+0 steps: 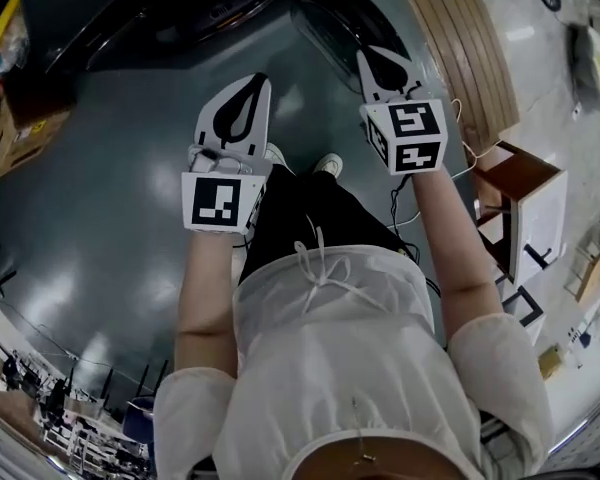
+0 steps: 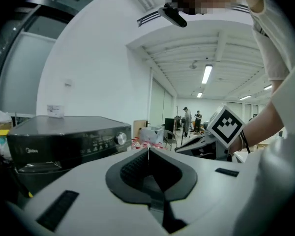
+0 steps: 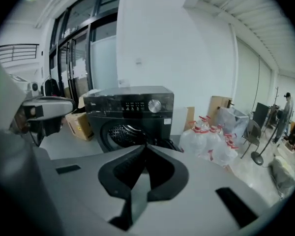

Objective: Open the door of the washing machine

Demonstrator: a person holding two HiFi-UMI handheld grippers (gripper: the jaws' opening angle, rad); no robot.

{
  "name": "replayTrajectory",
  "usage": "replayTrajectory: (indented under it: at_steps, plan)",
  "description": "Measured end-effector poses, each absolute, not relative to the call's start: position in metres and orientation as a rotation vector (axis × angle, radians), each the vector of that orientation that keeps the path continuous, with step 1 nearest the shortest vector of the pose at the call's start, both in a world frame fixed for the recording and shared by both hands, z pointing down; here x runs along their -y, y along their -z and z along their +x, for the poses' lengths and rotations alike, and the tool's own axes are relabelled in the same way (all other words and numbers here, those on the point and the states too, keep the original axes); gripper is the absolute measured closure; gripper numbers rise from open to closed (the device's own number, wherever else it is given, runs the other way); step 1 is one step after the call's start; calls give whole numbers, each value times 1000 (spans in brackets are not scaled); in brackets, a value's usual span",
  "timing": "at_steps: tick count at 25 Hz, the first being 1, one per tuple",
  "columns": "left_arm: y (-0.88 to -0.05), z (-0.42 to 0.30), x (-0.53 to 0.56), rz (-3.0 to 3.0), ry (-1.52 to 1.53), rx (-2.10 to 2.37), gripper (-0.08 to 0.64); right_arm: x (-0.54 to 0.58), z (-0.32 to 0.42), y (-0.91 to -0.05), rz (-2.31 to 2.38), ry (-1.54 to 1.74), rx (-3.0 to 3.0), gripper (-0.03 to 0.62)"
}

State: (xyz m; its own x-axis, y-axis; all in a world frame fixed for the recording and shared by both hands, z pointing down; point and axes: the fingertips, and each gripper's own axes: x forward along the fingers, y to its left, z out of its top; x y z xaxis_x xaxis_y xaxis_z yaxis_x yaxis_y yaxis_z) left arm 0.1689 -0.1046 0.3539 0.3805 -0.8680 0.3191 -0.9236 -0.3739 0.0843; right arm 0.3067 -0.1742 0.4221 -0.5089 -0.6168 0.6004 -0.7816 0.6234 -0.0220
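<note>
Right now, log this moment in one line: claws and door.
left claw shut, empty | right claw shut, empty | washing machine ahead, untouched | door looks open, drum exposed

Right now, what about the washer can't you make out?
- Washer lower front: right gripper view, hidden behind the right gripper.
- Washer in the head view: dark, and cut off by the top edge.
- Panel print: left gripper view, too small to read.
</note>
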Motion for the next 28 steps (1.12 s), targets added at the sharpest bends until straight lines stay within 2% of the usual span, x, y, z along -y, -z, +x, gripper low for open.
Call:
replayTrajectory:
  at_steps: [5,14,19,28]
  plan:
    - [-294,104,90,2325,-163,1816,537,165,236,-364,1013,-349,2472,586]
    - [-246,24,40,2199,-286,1990,537,141,147,-268,853,-145,2734,586]
    - [-195,-11,24,2160,-191,2152,537,126,113,-210,787,24,2862,586]
    - [-137,-52,-4,2160,-241,2256,537,112,94,-141,821,119,2962,586]
